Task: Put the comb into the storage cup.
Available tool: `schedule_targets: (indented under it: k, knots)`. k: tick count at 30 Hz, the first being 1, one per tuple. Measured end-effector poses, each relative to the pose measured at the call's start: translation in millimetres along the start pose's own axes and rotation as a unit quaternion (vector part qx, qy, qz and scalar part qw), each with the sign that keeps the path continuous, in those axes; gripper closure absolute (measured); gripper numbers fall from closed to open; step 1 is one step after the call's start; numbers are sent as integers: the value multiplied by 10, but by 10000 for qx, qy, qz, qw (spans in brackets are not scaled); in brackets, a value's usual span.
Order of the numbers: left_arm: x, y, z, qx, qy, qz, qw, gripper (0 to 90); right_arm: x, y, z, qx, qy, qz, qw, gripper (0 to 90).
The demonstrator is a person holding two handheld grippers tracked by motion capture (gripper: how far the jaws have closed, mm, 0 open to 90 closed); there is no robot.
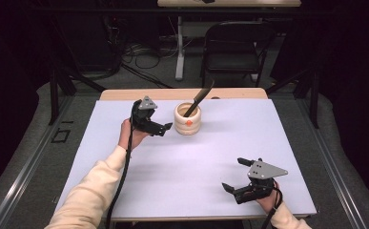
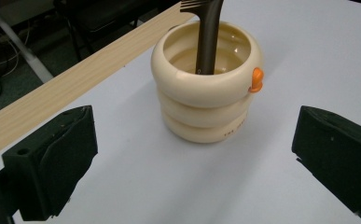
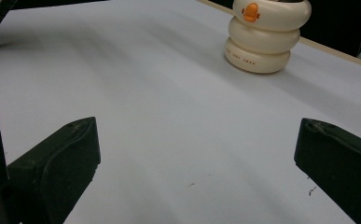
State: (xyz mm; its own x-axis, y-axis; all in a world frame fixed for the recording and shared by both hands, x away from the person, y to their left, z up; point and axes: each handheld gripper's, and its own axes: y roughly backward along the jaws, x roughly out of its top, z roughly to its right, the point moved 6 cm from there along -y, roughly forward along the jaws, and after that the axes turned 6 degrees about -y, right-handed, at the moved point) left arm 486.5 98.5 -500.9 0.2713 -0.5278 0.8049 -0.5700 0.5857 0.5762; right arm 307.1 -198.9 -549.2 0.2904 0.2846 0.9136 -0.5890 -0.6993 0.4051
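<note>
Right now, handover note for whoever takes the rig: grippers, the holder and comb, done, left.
Left gripper: open, nothing between the jaws, just beside the cream ringed holder, not touching it.
Right gripper: open, empty, low over the near right part of the table, well apart from the holder.
Dark comb: stands in the holder, leaning, teeth end up.
Done: comb appears placed in the holder, which stands upright near the far edge.
Left: probably just backing the left gripper away.
</note>
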Motion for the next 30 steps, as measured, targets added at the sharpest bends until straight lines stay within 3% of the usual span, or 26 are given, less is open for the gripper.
schedule_targets:
  k: [11,30]
  knots:
    - [-151,178,105,19,-67,-44,10000,2,-9,-3,11,4,-84,-25,10000,0]
    - [-479,436,260,31,57,-43,10000,2,-7,13,13,-28,-69,-10,10000,0]
